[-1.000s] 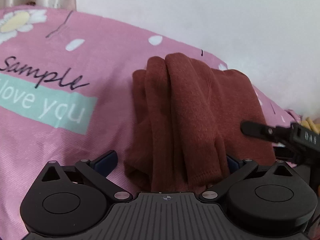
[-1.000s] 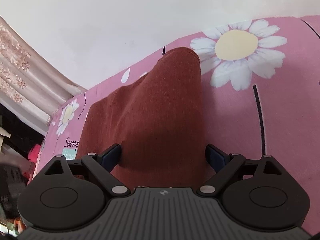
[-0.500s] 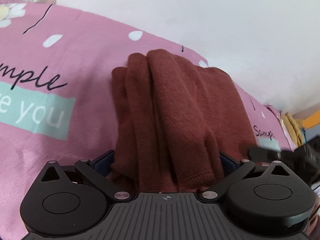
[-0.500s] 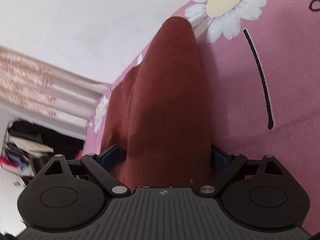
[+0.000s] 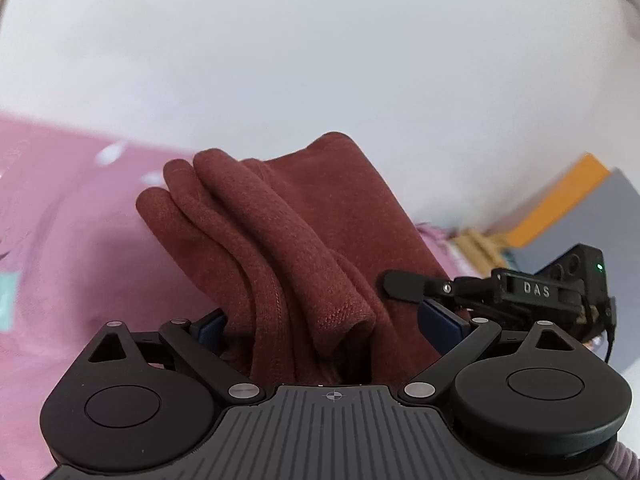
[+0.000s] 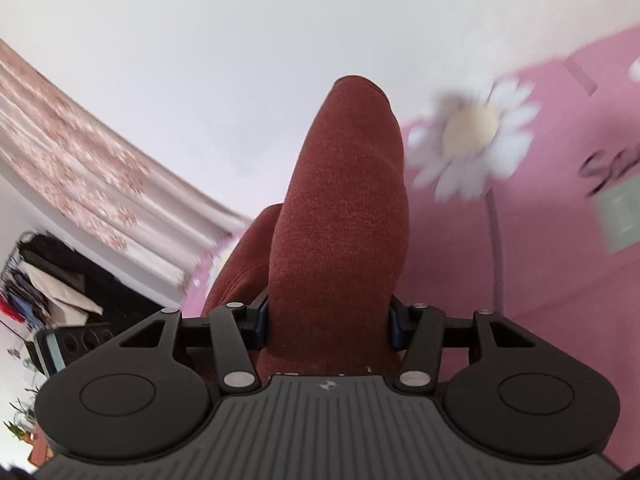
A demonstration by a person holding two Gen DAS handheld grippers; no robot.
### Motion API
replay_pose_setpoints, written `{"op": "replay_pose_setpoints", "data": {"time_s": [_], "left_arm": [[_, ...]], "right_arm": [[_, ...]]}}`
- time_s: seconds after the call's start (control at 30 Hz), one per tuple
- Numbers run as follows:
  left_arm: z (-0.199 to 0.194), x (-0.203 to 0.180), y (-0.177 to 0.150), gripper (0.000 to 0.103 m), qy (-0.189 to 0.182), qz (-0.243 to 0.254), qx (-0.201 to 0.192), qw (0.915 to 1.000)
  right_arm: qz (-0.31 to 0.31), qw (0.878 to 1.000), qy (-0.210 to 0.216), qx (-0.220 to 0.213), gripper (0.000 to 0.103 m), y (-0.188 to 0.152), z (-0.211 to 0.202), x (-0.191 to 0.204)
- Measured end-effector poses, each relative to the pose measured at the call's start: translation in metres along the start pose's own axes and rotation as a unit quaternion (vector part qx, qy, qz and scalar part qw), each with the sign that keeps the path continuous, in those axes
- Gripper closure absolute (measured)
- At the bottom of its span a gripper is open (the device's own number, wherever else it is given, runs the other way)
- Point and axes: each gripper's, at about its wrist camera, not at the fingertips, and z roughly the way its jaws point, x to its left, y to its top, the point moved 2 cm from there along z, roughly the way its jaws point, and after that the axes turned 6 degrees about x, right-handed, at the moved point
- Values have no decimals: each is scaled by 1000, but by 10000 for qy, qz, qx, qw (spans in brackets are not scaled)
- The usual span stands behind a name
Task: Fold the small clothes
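My left gripper [image 5: 324, 328] is matte black plastic: a ribbed grey-black centre plate with a small crosshair mark, flanked by two round housings, each with a raised disc. Angled linkage bars carry silver rivets at their joints, and triangular cut-outs sit at the outer corners. The finger pads [image 5: 442, 322] are dark blue. My right gripper [image 6: 326, 326] is built the same way, with blue pads [image 6: 262, 320] and silver rivets. Seen from the left wrist camera, its side shows embossed "DAS" lettering, a small green light, a screw and a thin black cable.
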Motion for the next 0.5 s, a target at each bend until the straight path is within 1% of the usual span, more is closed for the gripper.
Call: {"op": "replay_pose_setpoints", "data": {"time_s": [0.07, 0.1, 0.13, 0.17, 0.2, 0.23, 0.27, 0.3, 0.33, 0.37, 0.43, 0.5], "left_arm": [[6, -22, -1, 0, -47, 169, 11, 9998], [14, -31, -3, 0, 50, 266, 97, 9996], [26, -36, -6, 0, 236, 393, 211, 9987], [40, -38, -12, 0, 563, 527, 348, 9964], [56, -37, -20, 0, 950, 621, 528, 9921], [69, -34, -29, 0, 1248, 643, 716, 9875], [80, -30, -38, 0, 1581, 642, 921, 9810], [86, -26, -46, 0, 1691, 636, 1024, 9782], [83, -23, -52, 0, 1504, 544, 938, 9827], [75, -20, -57, 0, 1459, 436, 912, 9841], [65, -18, -61, 0, 1520, 391, 826, 9841], [55, -21, -65, 0, 1648, 448, 780, 9822]], "right_arm": [[71, 9996, -262, -43, 40, 2, -25, -8], [53, 9989, -471, -50, 38, 1, -32, -14], [3, 9973, -736, -82, 32, -1, -35, -19], [-53, 9932, -1160, -124, 27, -5, -36, -26], [-66, 9858, -1674, -90, 26, -10, -33, -33], [-76, 9787, -2049, 9, 25, -15, -28, -38], [-142, 9702, -2415, 109, 25, -22, -22, -42], [-353, 9629, -2675, 75, 25, -29, -18, -41], [-539, 9628, -2648, -28, 22, -36, -20, -39], [-634, 9634, -2604, -50, 15, -41, -17, -34], [-792, 9621, -2608, -11, 13, -49, -16, -29], [-1048, 9533, -2834, -7, 12, -55, -13, -21]]}}
